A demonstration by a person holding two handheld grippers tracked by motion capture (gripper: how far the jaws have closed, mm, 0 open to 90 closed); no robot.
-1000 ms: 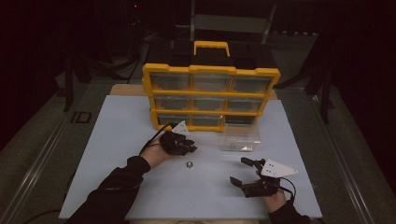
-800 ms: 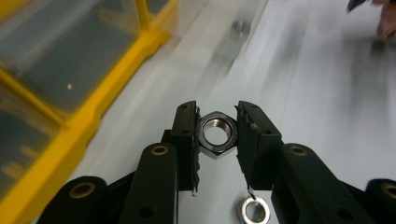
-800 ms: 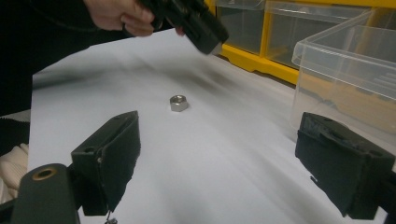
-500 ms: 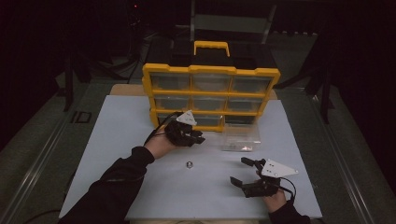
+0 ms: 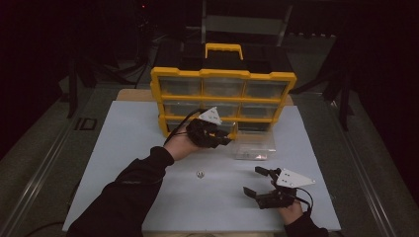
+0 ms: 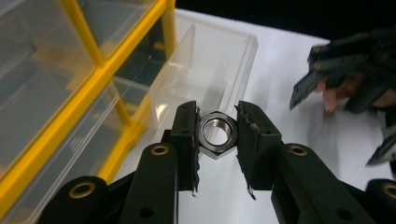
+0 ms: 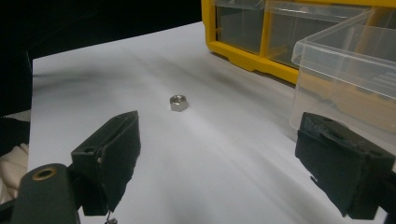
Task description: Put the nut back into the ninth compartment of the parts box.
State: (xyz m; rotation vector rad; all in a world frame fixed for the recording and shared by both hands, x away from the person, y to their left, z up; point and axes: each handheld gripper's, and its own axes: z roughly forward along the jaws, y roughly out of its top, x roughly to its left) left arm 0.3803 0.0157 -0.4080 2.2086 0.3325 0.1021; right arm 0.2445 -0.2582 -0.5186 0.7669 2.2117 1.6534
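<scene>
My left gripper [image 5: 223, 138] [image 6: 216, 135] is shut on a silver hex nut [image 6: 217, 131], held between its two black pads above the table. It hovers in front of the yellow drawer cabinet [image 5: 222, 96], close to a clear plastic drawer [image 5: 254, 144] [image 6: 210, 65] that stands pulled out on the white mat. A second hex nut [image 5: 200, 174] [image 7: 178, 102] lies loose on the mat. My right gripper [image 5: 256, 180] [image 7: 224, 163] rests low near the front right of the mat, jaws wide apart, nothing between them.
The white mat [image 5: 133, 148] covers the table. The cabinet [image 7: 261, 32] holds several clear drawers in rows and has a yellow handle [image 5: 224, 48] on top. Dark surroundings lie beyond the table edges.
My left gripper has risen from the mat and moved right toward the clear drawer, carrying the nut. The right gripper has stayed where it was.
</scene>
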